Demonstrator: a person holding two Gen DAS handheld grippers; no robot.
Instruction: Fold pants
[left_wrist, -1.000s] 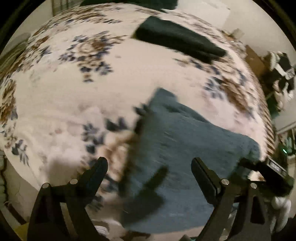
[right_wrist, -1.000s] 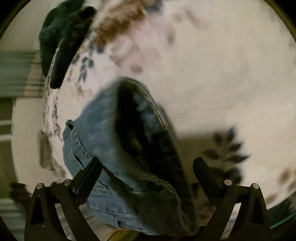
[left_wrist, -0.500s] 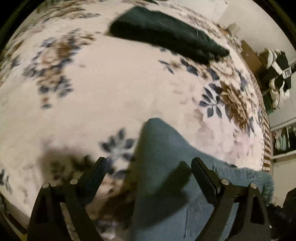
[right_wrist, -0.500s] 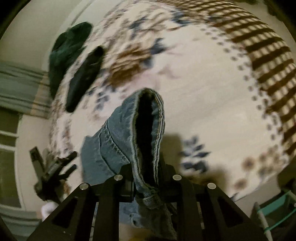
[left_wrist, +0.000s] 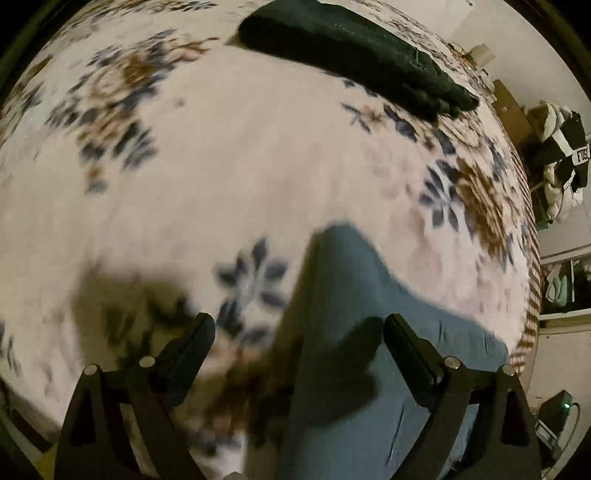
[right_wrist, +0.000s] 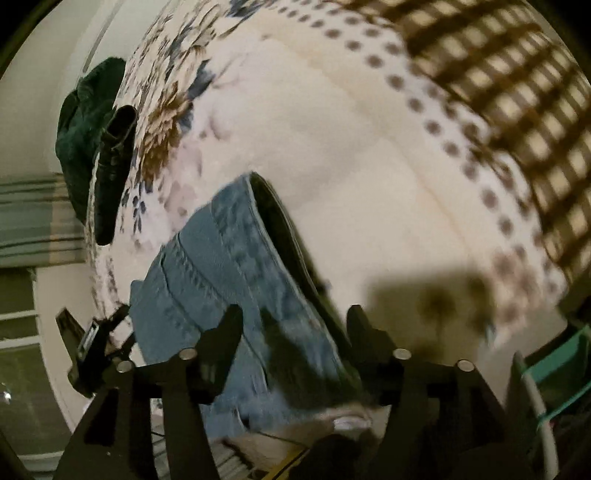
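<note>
A floral bedspread (left_wrist: 229, 192) covers the bed; its checked border shows in the right wrist view. The blue denim pants (right_wrist: 229, 266) lie on it, with one open end raised toward the right gripper (right_wrist: 293, 325). That gripper's jaws are opening; the denim passes between them, and the pads stand clear of it. The left gripper (left_wrist: 299, 332) hangs spread wide above the pants, gripping nothing. A folded dark garment (left_wrist: 354, 55) lies well apart, near the far edge.
</note>
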